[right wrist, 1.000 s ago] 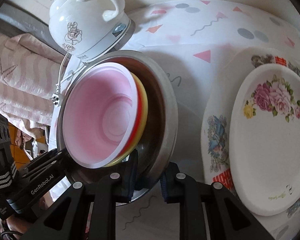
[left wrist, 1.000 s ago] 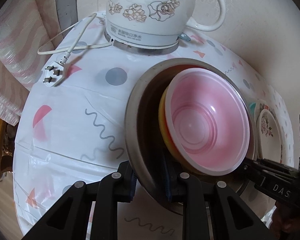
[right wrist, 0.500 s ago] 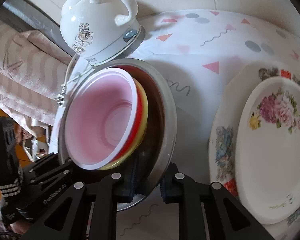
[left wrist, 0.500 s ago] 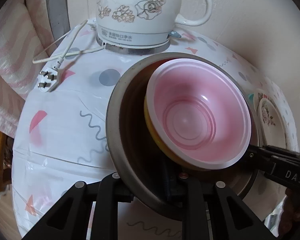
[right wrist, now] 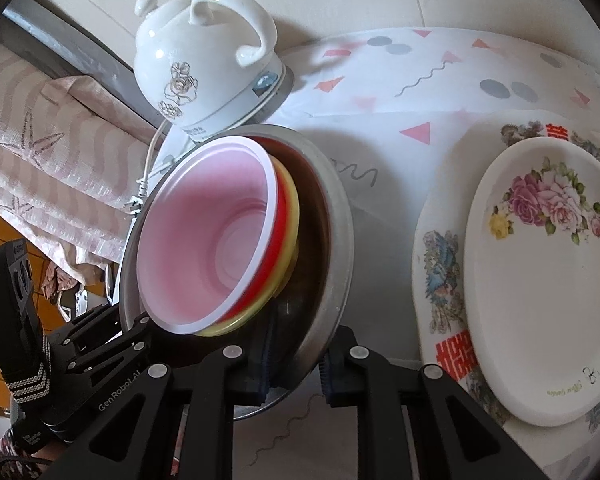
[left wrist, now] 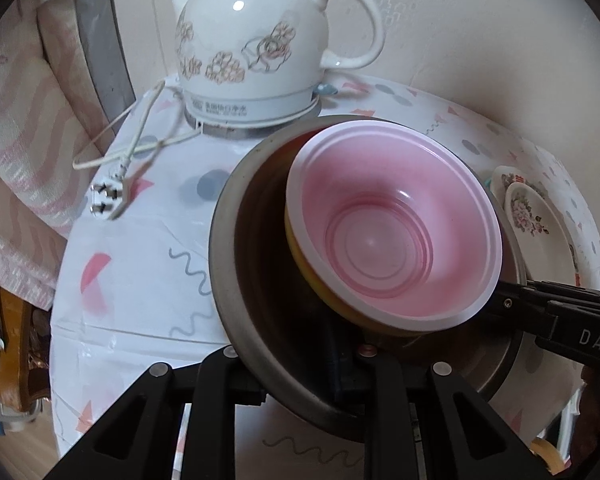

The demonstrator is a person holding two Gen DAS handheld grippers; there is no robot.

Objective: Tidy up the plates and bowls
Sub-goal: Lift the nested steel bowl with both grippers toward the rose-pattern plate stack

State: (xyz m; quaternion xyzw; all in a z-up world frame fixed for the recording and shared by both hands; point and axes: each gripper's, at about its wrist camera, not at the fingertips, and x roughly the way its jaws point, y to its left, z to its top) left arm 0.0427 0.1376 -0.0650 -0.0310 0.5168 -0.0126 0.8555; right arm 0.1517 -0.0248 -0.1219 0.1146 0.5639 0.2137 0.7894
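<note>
A steel bowl (left wrist: 236,280) (right wrist: 336,240) hangs tilted above the table, with a pink bowl (left wrist: 392,236) (right wrist: 204,240) nested in it over a red bowl (right wrist: 274,256) and a yellow one (right wrist: 290,248). My left gripper (left wrist: 304,380) is shut on the steel bowl's near rim; in the right wrist view it shows at the lower left (right wrist: 112,332). My right gripper (right wrist: 294,372) is shut on the opposite rim and reaches in from the right in the left wrist view (left wrist: 556,308). A flowered plate (right wrist: 548,280) (left wrist: 528,216) lies on a larger patterned plate (right wrist: 440,264).
A white ceramic kettle (left wrist: 260,52) (right wrist: 204,68) stands on its base at the back of the round table (left wrist: 140,248), its cord and plug (left wrist: 108,200) lying to the left. Pink striped fabric (right wrist: 40,168) lies beside the table, against a wall behind.
Both grippers have turned a little with the steel bowl held between them; the stack now sits more upright in the left wrist view and the kettle shows more fully. The grips are unchanged.
</note>
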